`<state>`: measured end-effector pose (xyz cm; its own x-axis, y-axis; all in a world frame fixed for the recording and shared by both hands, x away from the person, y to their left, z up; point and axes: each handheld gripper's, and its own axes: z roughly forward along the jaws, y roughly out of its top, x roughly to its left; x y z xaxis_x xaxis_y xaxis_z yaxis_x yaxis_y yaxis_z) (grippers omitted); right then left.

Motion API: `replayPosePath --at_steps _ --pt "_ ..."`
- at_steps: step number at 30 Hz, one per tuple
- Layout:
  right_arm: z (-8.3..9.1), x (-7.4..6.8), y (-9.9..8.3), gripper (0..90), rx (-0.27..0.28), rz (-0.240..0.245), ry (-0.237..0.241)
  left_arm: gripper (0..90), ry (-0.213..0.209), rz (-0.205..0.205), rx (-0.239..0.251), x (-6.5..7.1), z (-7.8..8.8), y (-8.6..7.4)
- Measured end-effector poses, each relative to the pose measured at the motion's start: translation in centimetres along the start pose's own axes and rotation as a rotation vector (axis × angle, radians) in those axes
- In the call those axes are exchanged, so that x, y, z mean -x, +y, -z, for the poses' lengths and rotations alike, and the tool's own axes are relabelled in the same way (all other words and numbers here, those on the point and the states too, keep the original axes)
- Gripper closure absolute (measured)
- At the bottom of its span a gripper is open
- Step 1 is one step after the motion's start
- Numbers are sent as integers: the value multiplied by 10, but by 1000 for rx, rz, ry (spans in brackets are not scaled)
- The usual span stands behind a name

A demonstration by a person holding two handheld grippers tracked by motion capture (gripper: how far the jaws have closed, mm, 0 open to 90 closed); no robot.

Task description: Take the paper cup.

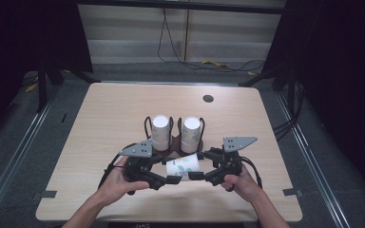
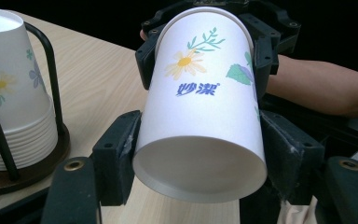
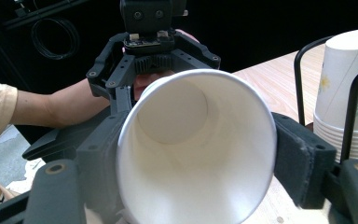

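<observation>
So, both ends gripped: left gripper clamped on the paper cup base, right gripper on its rim, held sideways above the table. Probably mid-separation or handover. Beyond, two cup stacks racked, untouched.

Light wood table, dark cup holder base near centre with two inverted cup stacks, round grommet near far edge.

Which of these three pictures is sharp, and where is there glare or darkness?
High view: dark surround, bright glare on the table's far edge. Left gripper view: cup print sharp. Right gripper view: cup rim soft and washed out.
</observation>
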<state>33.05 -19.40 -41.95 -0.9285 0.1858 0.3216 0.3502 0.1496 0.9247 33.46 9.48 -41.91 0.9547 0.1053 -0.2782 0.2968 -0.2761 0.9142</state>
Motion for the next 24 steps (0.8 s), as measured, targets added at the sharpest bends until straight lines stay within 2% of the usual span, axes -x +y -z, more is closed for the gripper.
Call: replayPosePath --at_steps 4,9,16,20,24 --pt "0 1 0 273 -6 -6 -5 320 14 7 -11 -1 0 -1" --pt "3 3 1 275 1 -17 -14 235 34 32 -11 -5 1 -4" --pt "4 5 1 276 -14 -18 -45 199 60 30 -31 -7 1 -5" --pt "7 6 2 278 -24 -18 -77 187 79 37 -36 -10 3 -6" --pt "11 5 3 280 -46 -21 -137 173 106 30 -55 -12 5 -7"
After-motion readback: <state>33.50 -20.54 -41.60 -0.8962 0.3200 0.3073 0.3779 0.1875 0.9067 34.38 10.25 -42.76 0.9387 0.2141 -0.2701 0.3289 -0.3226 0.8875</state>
